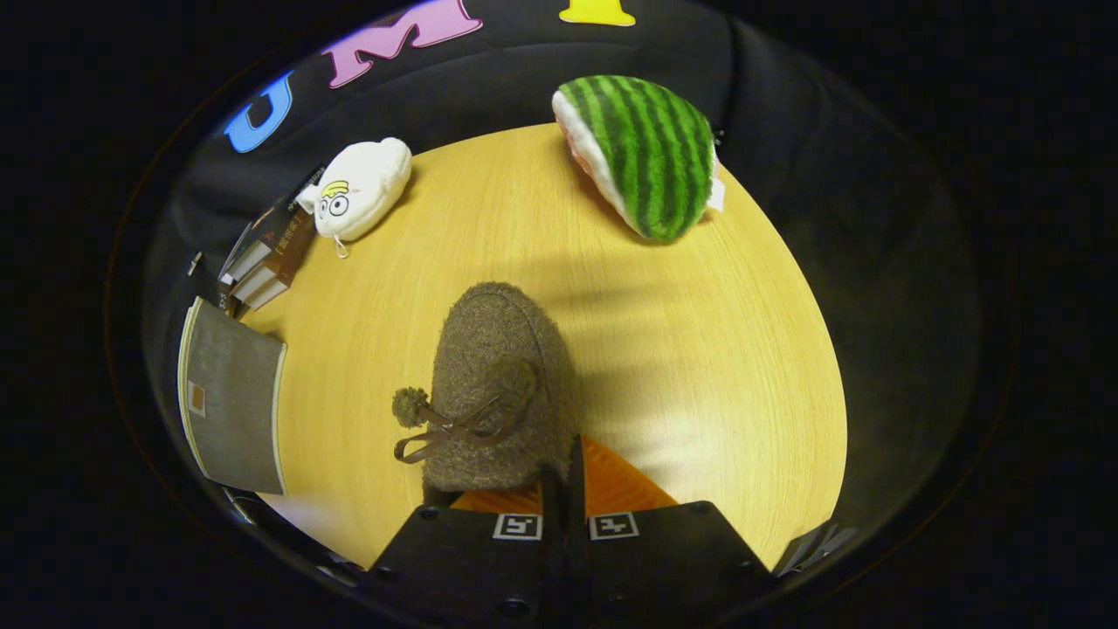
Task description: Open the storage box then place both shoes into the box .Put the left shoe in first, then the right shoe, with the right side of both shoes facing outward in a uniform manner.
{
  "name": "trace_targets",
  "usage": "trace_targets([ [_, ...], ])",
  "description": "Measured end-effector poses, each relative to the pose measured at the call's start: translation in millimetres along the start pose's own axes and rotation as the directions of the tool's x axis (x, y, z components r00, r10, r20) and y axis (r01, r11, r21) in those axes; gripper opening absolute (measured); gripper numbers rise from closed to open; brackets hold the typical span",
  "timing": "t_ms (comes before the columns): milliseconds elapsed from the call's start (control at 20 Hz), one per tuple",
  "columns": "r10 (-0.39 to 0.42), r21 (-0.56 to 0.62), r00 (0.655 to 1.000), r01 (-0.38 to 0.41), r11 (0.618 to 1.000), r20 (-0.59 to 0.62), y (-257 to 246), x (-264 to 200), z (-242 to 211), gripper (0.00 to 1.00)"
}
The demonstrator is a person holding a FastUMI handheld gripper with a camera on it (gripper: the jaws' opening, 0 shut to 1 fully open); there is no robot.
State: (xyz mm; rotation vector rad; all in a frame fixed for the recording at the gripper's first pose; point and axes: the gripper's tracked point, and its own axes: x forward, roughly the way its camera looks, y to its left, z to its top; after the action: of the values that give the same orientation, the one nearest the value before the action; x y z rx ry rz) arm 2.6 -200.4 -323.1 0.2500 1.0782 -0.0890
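One shoe (pixel 498 384) pinched at heel by tongs (pixel 566 476).

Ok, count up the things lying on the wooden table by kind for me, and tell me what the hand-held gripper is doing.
Shoes: 1, the brown fuzzy shoe
Plush toys: 2, the white plush and the watermelon plush
Books: 2, the stack of books and the grey book
Total: 5
The hand-held gripper is shut on the heel of the brown fuzzy shoe.
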Motion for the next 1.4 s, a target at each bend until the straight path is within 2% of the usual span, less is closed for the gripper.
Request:
trace_targets([
  [350,0.125,0.049,0.989,-0.129,0.990,0.085,78.9,-77.8,26.5,0.05],
  [650,0.230,0.172,0.962,-0.254,0.952,0.147,164.2,-137.9,43.9,0.05],
  [1050,0.310,0.179,0.929,-0.346,0.921,0.202,304.3,-167.1,39.8,0.05],
  [1200,0.320,0.152,0.923,-0.354,0.923,0.213,346.9,-163.8,38.2,0.05],
  [1400,0.304,0.182,0.925,-0.347,0.920,0.227,388.0,-148.4,38.0,0.05],
])
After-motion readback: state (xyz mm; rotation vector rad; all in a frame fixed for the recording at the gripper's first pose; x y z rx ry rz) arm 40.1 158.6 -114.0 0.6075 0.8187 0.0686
